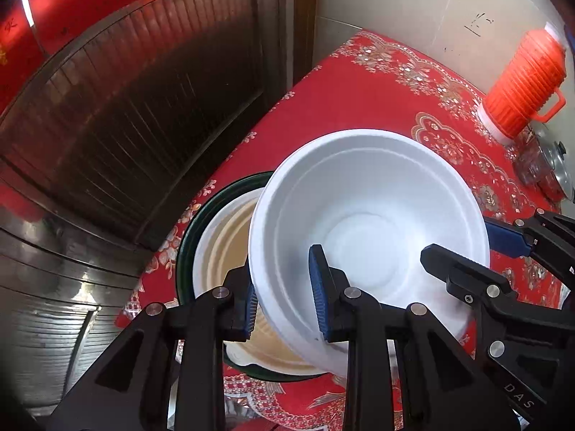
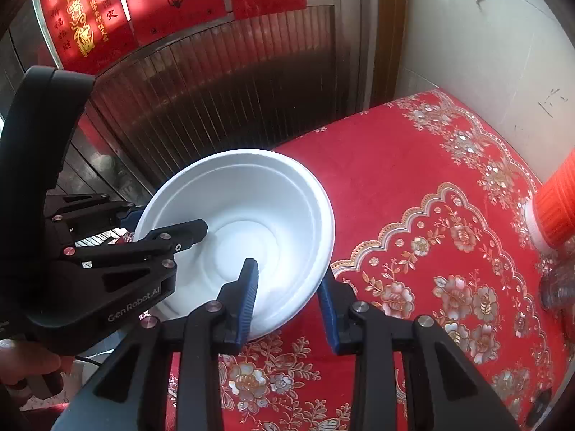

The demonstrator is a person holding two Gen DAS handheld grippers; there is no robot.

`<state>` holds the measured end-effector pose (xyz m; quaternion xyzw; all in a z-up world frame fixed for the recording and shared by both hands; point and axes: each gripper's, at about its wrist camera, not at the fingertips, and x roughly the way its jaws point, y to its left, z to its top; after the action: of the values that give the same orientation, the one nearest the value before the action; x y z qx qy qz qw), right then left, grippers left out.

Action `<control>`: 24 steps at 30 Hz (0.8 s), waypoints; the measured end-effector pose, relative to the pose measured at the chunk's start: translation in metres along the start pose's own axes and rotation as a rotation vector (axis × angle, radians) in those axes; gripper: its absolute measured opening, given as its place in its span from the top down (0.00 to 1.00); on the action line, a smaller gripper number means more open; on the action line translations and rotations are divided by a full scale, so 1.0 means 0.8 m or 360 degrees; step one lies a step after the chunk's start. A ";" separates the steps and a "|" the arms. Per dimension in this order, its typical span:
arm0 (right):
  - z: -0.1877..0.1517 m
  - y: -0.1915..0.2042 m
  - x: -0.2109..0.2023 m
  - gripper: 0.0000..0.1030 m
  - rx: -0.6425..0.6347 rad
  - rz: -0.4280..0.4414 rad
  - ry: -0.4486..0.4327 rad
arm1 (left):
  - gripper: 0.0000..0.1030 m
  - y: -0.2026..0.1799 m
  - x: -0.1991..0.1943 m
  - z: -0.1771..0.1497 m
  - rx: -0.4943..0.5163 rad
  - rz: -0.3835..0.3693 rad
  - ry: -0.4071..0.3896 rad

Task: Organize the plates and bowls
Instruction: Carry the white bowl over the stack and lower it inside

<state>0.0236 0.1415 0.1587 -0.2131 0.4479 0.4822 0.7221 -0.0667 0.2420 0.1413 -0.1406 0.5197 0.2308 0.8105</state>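
A white foam bowl (image 1: 370, 222) is held tilted above the red floral tablecloth (image 1: 352, 86). My left gripper (image 1: 284, 287) straddles its near-left rim, one pad inside and one outside. My right gripper (image 2: 289, 296) straddles the rim on the other side, and it shows at the right of the left wrist view (image 1: 467, 237). The bowl also shows in the right wrist view (image 2: 248, 222). Beneath the bowl a white and tan bowl (image 1: 222, 248) sits in a dark green bowl (image 1: 187, 248) on the table.
An orange ribbed thermos jug (image 1: 524, 82) stands at the table's far right by the wall, also in the right wrist view (image 2: 557, 208). Glass and metal items (image 1: 546, 165) sit near it. A dark slatted door (image 1: 143, 107) lies beyond the table's left edge.
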 end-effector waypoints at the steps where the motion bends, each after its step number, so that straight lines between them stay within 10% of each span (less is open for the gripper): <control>1: 0.002 0.004 0.003 0.66 -0.0014 0.0007 0.0006 | 0.75 0.005 0.001 -0.002 -0.0013 0.0005 0.0005; 24: 0.012 0.025 0.051 0.61 -0.0084 0.0078 0.0122 | 0.75 0.030 0.032 -0.025 -0.0100 0.0048 0.0103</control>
<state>0.0155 0.1780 0.1308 -0.2393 0.4675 0.5030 0.6864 -0.0855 0.2589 0.1101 -0.1656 0.5402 0.2546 0.7848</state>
